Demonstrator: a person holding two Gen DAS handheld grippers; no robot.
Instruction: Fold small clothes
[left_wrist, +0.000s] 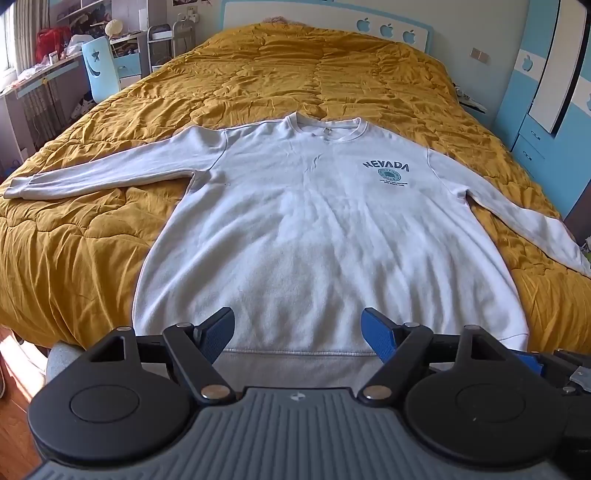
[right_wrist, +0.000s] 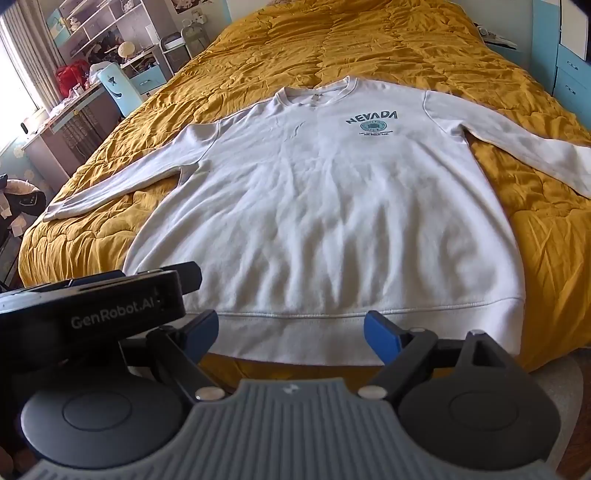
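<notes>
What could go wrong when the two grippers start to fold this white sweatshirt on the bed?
1. The quilt is soft and wrinkled, so an open gripper, left gripper or right gripper, may pinch it together with the sweatshirt.
2. The hem lies at the bed's edge; a pull could drag the sweatshirt off.
3. The long sleeves may trail and bunch.

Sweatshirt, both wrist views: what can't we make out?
- Sweatshirt right cuff: cut off by the frame edge in both wrist views.
- Small print under NEVADA: too small in both.
- Hem corners: left wrist view, hidden behind the left gripper.
</notes>
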